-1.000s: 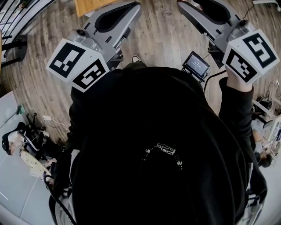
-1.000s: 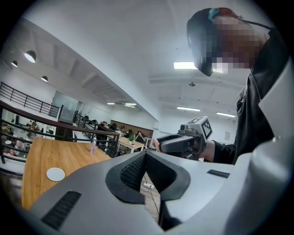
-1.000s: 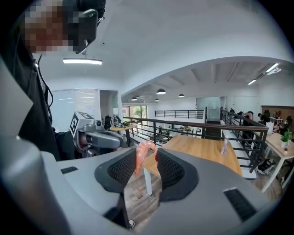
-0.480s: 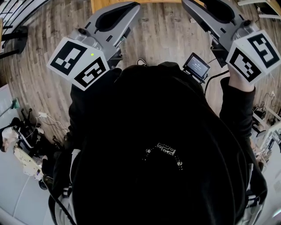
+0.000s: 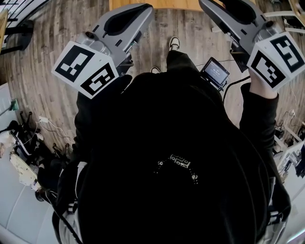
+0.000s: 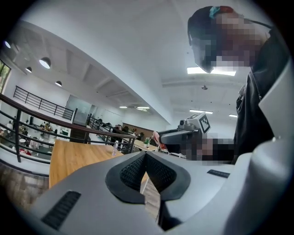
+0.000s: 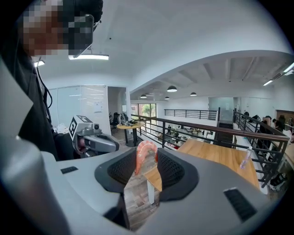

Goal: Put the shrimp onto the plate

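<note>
A pink curled shrimp (image 7: 143,155) is pinched between the black pads of my right gripper (image 7: 147,152), which is shut on it and held up in the air. My left gripper (image 6: 145,155) is shut, its pad tips touching with nothing between them. In the head view both grippers are raised in front of a person in black, the left gripper (image 5: 125,21) at the upper left and the right gripper (image 5: 229,10) at the upper right. Each gripper view shows the other gripper off to the side. No plate is in view.
A wooden table (image 7: 220,156) with a water bottle (image 7: 246,157) stands ahead by a black railing (image 7: 206,126); its edge shows at the top of the head view. Below lie wood flooring, a shoe (image 5: 174,44) and a small screen (image 5: 214,71). Cables clutter the left.
The floor has slid under the person and the wooden table's edge has shifted right at the top. A shoe has come into view. Both grippers keep their pose; the shrimp stays gripped.
</note>
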A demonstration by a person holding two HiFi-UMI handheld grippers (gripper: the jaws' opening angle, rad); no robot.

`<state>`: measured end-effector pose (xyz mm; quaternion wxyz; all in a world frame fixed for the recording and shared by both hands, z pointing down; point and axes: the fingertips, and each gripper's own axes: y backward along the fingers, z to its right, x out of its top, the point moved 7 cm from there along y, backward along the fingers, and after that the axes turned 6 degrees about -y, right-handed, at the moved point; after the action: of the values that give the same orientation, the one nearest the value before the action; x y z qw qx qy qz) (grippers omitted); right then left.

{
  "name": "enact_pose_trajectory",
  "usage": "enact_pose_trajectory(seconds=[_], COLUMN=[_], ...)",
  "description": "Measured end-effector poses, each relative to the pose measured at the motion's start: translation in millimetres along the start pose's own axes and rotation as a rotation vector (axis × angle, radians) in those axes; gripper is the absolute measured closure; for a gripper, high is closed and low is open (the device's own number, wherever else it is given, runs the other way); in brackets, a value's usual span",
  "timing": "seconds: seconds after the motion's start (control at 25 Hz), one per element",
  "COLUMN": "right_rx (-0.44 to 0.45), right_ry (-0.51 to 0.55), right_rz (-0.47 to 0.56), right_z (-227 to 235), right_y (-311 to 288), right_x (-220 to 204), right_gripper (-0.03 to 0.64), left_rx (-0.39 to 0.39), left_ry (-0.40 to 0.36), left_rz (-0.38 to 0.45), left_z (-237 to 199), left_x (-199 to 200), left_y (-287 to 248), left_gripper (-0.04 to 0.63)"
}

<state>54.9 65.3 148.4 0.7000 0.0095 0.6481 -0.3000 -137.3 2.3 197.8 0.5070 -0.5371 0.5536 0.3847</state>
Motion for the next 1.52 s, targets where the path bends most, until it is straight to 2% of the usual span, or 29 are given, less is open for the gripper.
enact_pose_trajectory(seconds=[0.4, 0.56, 0.8, 1.08, 1.28, 1.52], right_rx=[0.059, 0.069, 0.092, 0.164, 0.18, 0.194], right_ry=[0.024, 0.027, 0.021, 0.013, 0.013, -0.025], right_rz=[0.028, 0.014, 0.011, -0.003, 0.001, 0.008], right_z=[32, 59, 91, 148, 167, 208], right_y=[-28, -42, -59, -107, -101, -98], right_x=[16, 31, 31, 44, 51, 34], right_gripper=[0.462, 0.462, 0.462, 0.462, 0.462, 0.462], left_rx=[0.066, 0.078, 0.099, 0.159, 0.169, 0.158], left_ry=[-0.008, 0.0, 0.006, 0.025, 0.02, 0.002], left_rz=[0.02, 0.035, 0.021, -0.001, -0.015, -0.046], left_z=[-31, -52, -68, -117, -114, -120], left_x=[12, 24, 20, 27, 38, 39], left_y=[-10, -31, -53, -90, -110, -154], left_gripper=[0.589, 0.589, 0.589, 0.589, 0.589, 0.589])
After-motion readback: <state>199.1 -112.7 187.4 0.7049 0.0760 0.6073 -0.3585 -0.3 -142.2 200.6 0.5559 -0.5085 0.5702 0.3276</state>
